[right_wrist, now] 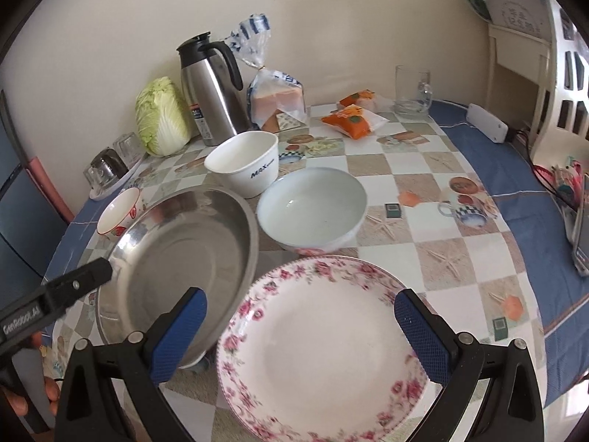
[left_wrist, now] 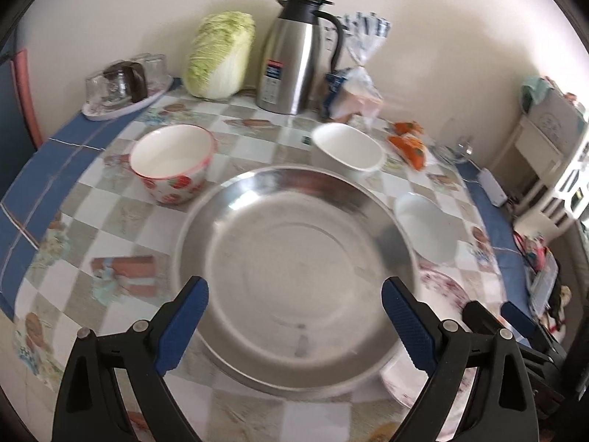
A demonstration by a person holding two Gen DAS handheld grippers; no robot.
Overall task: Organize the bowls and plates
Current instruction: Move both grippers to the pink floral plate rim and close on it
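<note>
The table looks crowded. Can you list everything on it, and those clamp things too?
steel plate: 1, silver, front left, overlapping the flowered plate
flowered plate: 1, white with pink roses, front
bowls: 3; strawberry bowl left, white tub middle, pale bowl behind the flowered plate
cabbage: 1, green, by wall
thermos: 1, steel and black, by wall
bread bag: 1, clear, beside thermos
orange packets: 2, back
glass mug: 1, clear, back right
tray of glasses: 1, far left
left gripper: black, blue pads, open over steel plate
right gripper: same, open over flowered plate
</note>
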